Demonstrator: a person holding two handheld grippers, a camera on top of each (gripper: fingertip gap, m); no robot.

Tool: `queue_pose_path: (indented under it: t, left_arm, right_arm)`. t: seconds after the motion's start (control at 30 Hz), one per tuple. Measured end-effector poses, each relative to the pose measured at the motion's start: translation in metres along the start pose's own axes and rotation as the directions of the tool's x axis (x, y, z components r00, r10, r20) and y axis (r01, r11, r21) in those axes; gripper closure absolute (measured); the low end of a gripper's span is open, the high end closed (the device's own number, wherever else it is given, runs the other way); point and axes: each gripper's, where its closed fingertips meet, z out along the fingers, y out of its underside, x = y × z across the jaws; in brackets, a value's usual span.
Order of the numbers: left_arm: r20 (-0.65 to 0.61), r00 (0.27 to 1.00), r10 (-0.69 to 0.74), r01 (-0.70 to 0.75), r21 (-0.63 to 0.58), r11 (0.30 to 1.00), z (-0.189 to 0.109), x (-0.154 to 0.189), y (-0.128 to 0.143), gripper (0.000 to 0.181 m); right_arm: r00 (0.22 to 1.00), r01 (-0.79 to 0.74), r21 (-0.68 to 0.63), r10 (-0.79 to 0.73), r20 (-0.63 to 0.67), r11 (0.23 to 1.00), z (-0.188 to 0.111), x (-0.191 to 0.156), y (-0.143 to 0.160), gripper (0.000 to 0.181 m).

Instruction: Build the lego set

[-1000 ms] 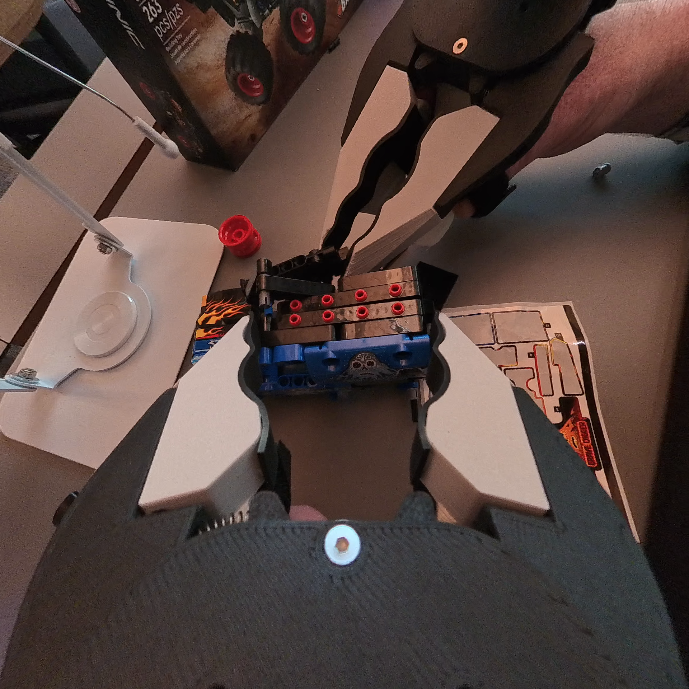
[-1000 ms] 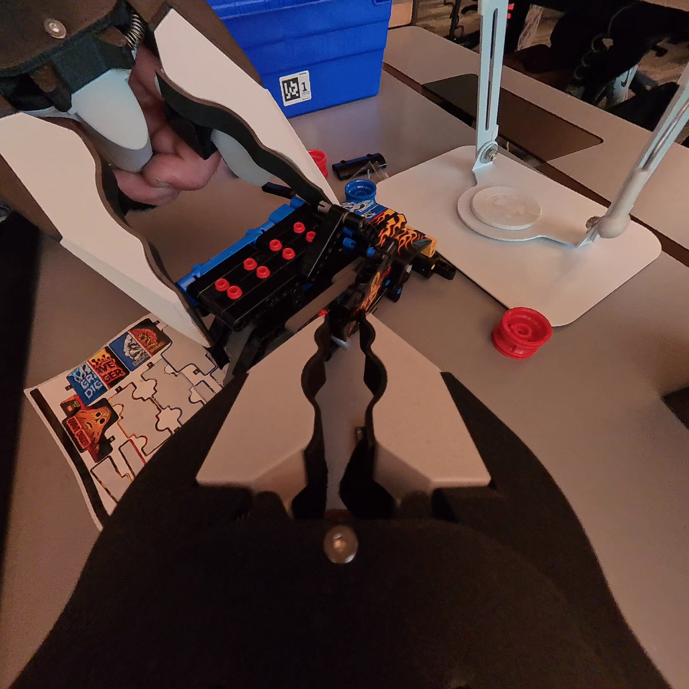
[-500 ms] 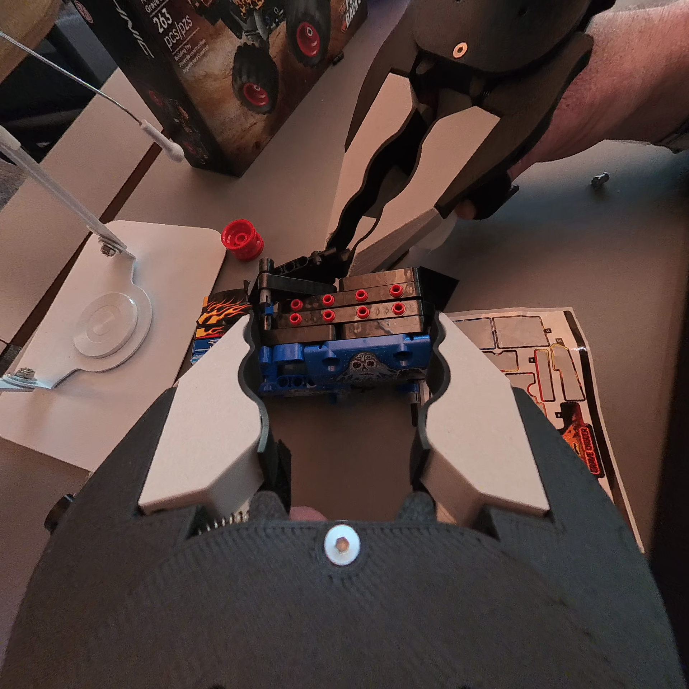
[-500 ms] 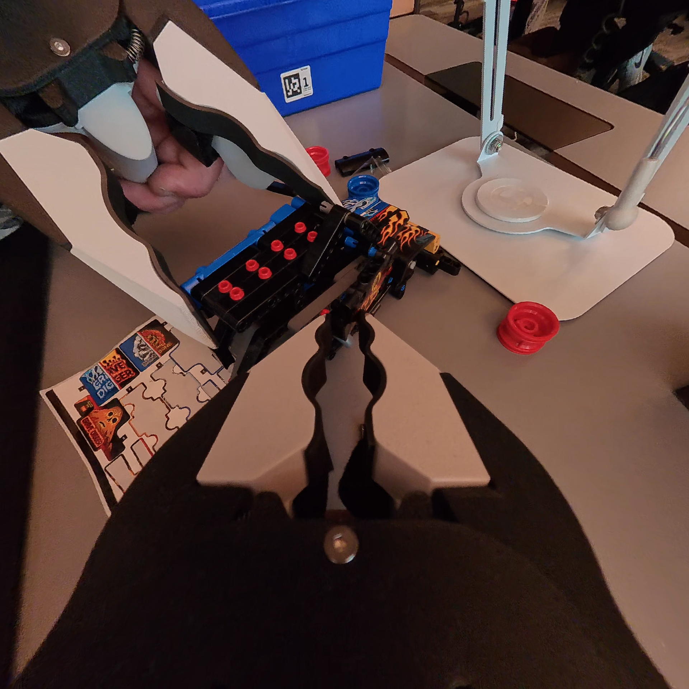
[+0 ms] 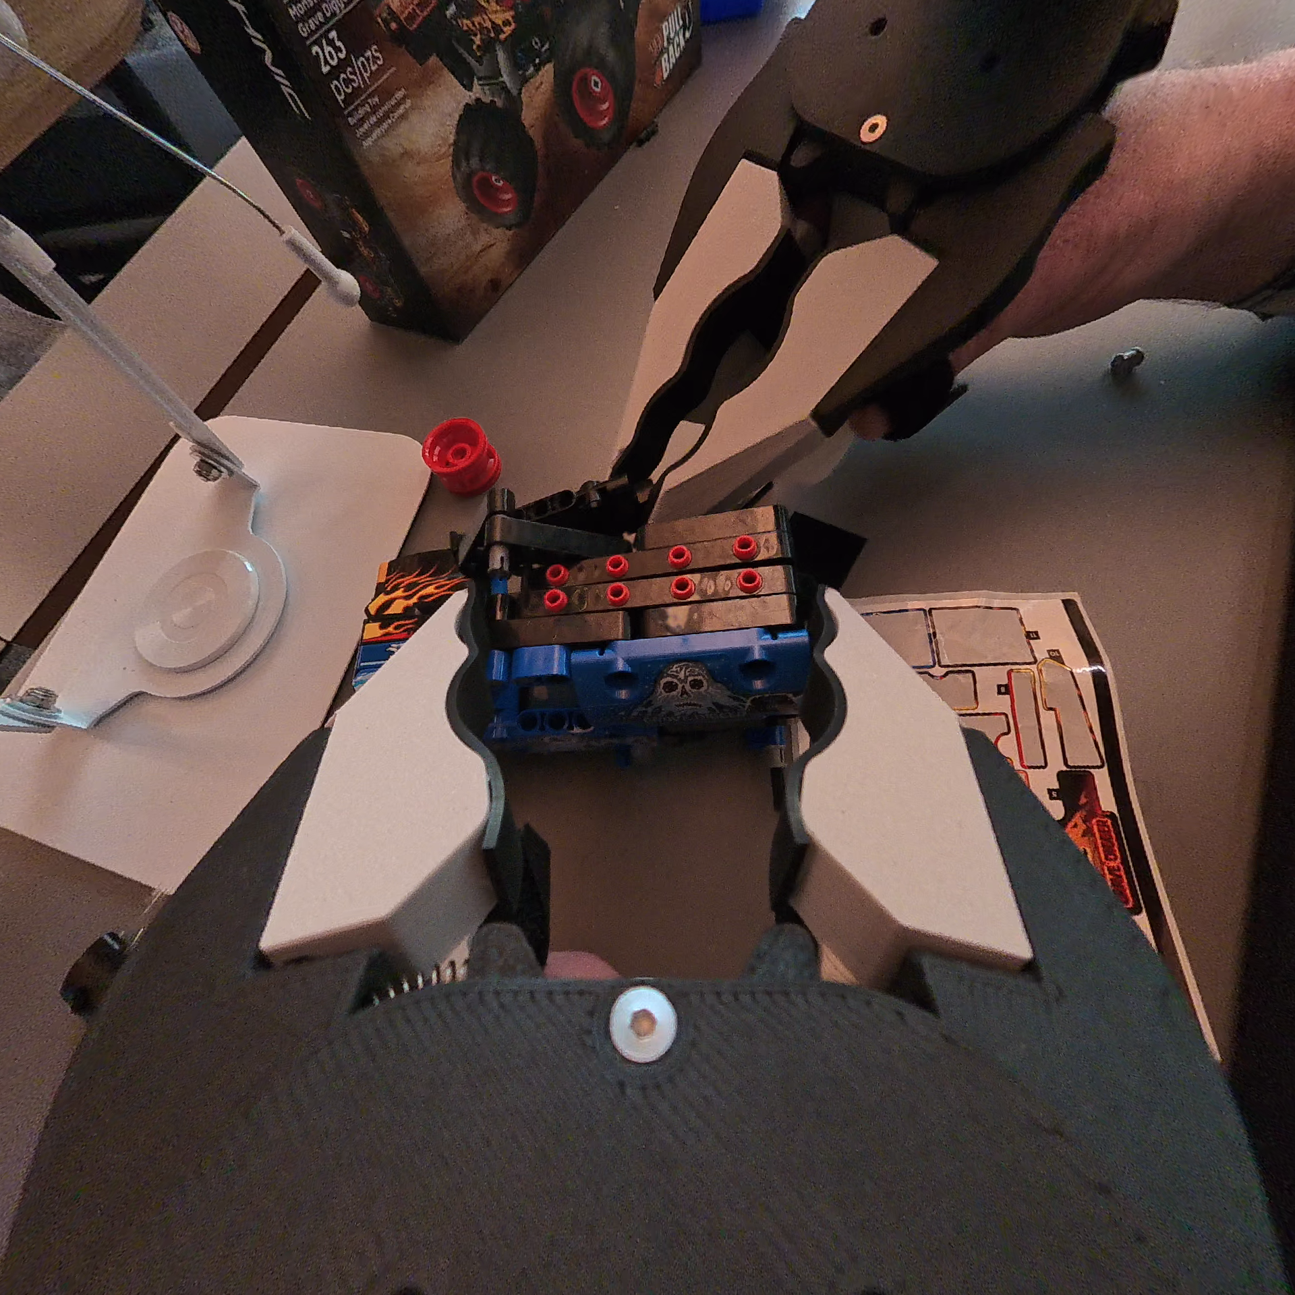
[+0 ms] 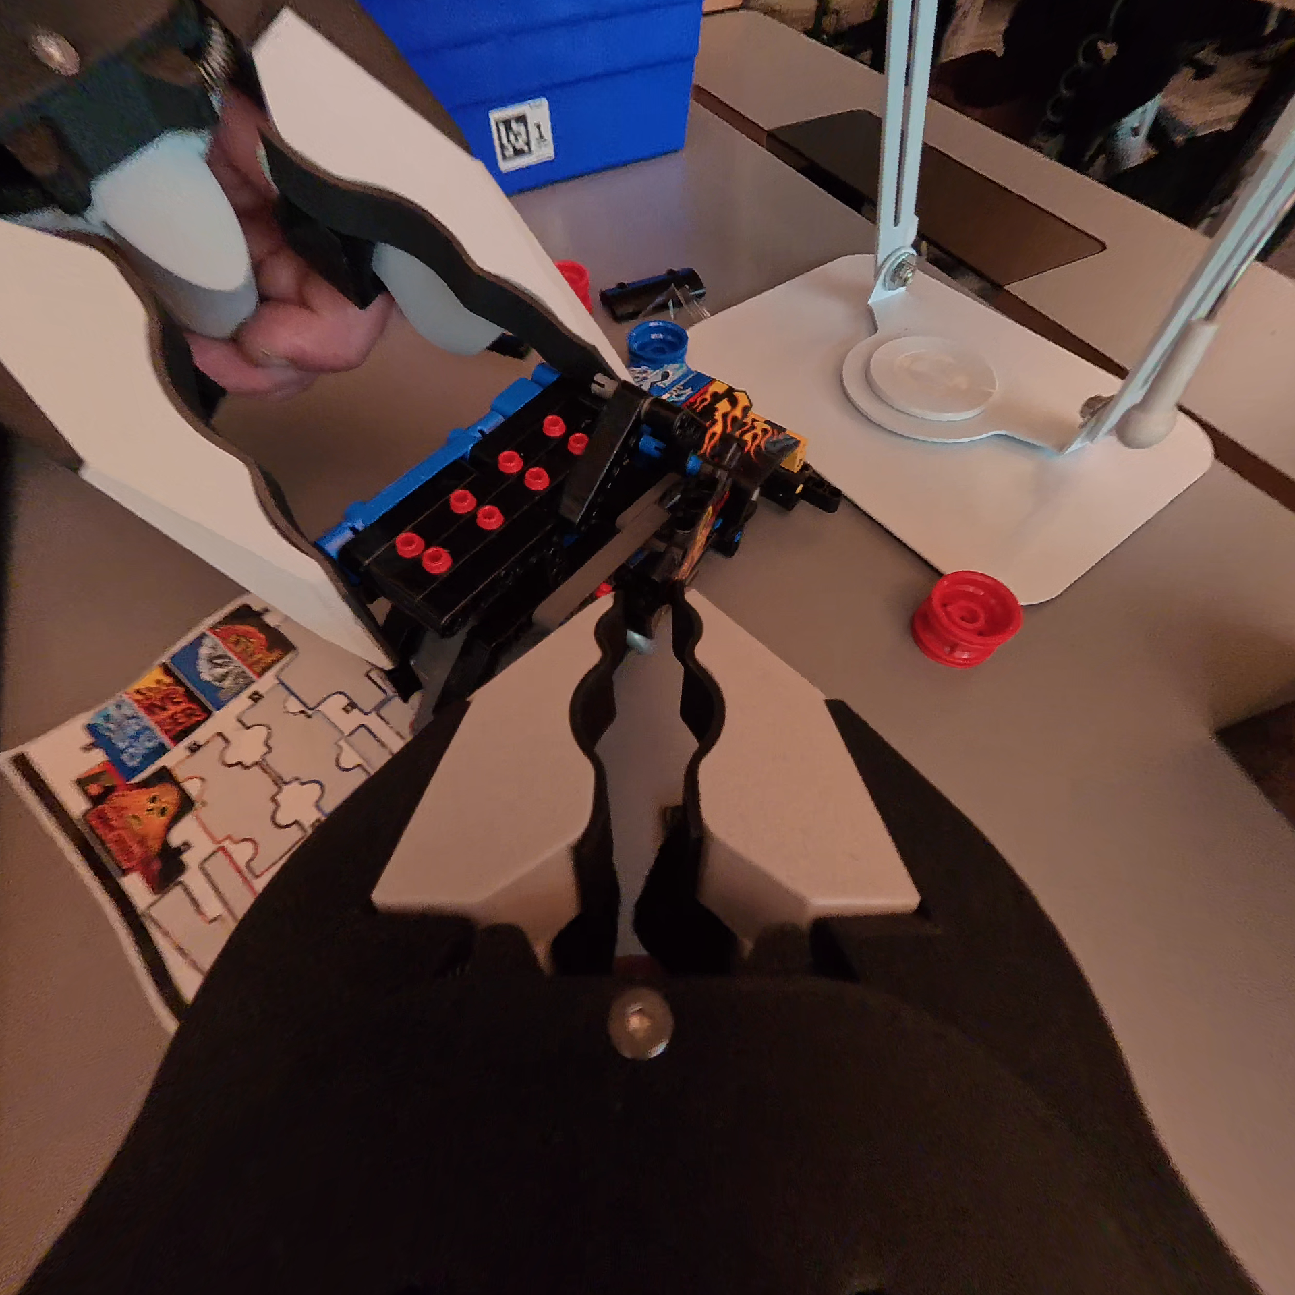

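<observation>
Black-and-blue model [image 5: 645, 631] sits on the tabletop [image 5: 1051, 490], clamped across its ends by the left gripper [image 5: 641, 673], fingers spread wide. Right gripper [image 6: 641, 617], fingers nearly closed, pinches a black piece [image 5: 595, 499] at the model's side. Red wheel [image 6: 965, 617] lies apart; sticker sheet [image 6: 175, 757] beside the model.

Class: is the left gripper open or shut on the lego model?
Shut on it: the left gripper fingers press both ends of the lego model.

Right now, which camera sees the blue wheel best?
The right wrist view. The blue wheel sits in the open there, just past the lego truck, beside the white stand base. The left wrist view does not show it.
</observation>
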Motion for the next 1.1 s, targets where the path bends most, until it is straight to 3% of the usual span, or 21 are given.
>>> queue_pose_path:
  t: [0.27, 0.8, 0.97, 1.1]
  left_arm:
    - [0.002, 1.000, 0.013, -0.012, -0.006, 1.000, -0.0009, -0.0002, 0.0014, 0.091]
    - [0.005, 1.000, 0.007, -0.007, 0.005, 1.000, -0.0007, 0.0001, 0.0010, 0.091]
    - [-0.003, 1.000, 0.019, -0.019, 0.001, 1.000, -0.0020, 0.0000, 0.0021, 0.092]
    - [-0.032, 0.999, 0.032, -0.032, 0.017, 0.999, -0.0034, 0.0017, 0.0022, 0.092]
  right_arm:
    - [1.000, 0.000, -0.003, 0.000, 0.021, 1.000, -0.0023, -0.0023, -0.0010, 0.171]
    - [0.983, -0.160, 0.018, 0.158, 0.099, 0.987, -0.0029, -0.0031, -0.0025, 0.170]
    - [0.986, -0.129, 0.022, 0.126, 0.112, 0.991, -0.0050, -0.0062, -0.0036, 0.166]
    - [0.997, -0.017, 0.009, 0.017, 0.076, 1.000, -0.0073, -0.0089, -0.0008, 0.167]
